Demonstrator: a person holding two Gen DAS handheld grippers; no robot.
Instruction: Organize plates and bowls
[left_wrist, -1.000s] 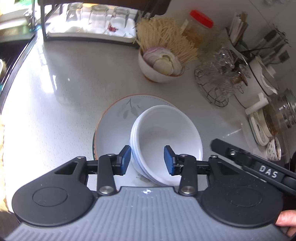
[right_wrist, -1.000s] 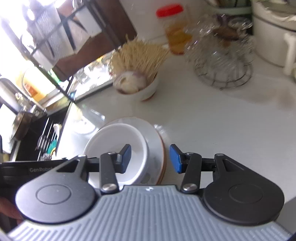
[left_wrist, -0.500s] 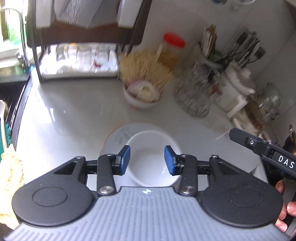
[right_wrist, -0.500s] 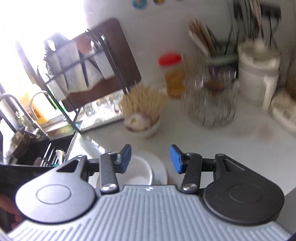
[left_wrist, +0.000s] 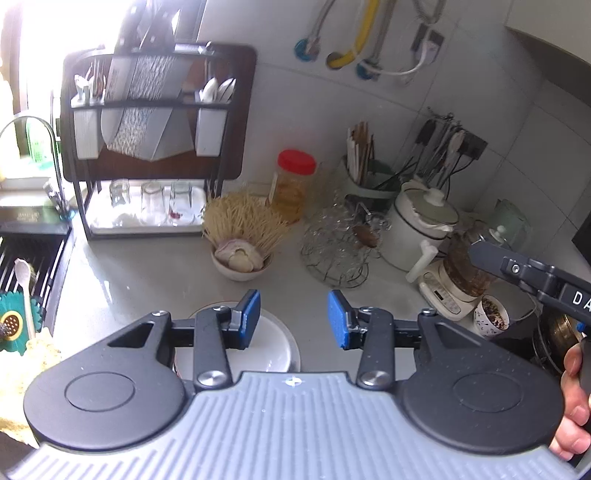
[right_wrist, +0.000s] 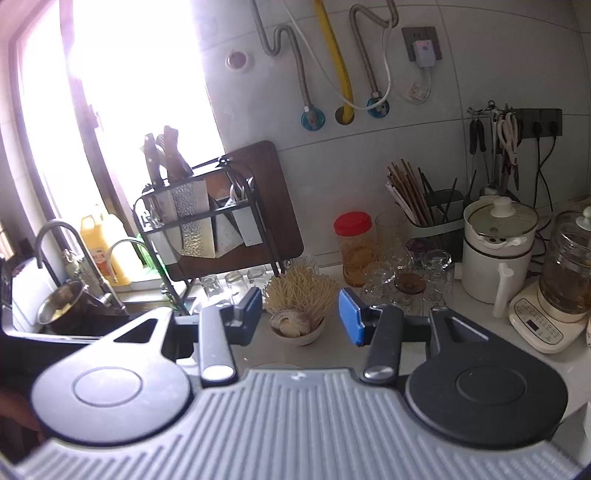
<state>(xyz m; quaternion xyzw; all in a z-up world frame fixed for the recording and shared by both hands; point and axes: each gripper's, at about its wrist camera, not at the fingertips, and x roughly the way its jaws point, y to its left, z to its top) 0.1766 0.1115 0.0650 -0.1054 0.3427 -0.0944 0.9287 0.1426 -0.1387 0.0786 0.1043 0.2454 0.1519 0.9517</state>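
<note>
Bowls (left_wrist: 271, 345) sit on the pale counter (left_wrist: 147, 273) directly below my left gripper (left_wrist: 291, 319); its body and left finger cover most of them, so I see only a white crescent of rim and inner wall, and I cannot tell how many are stacked or whether a plate lies beneath; the left gripper's blue pads stand wide apart with nothing between them; my right gripper (right_wrist: 301, 315) is likewise spread wide and holds nothing, and in its view only a thin pale sliver at the edge of its housing hints at the dishes; between its pads, farther back, I see a small bowl (right_wrist: 298, 330) holding dry noodles and what looks like onion; a red-lidded jar (left_wrist: 295, 184) stands behind it; a wire basket of glasses (left_wrist: 338, 243) is hard to read through the glare; the dish rack (left_wrist: 155, 147) stands by the overexposed window.
</note>
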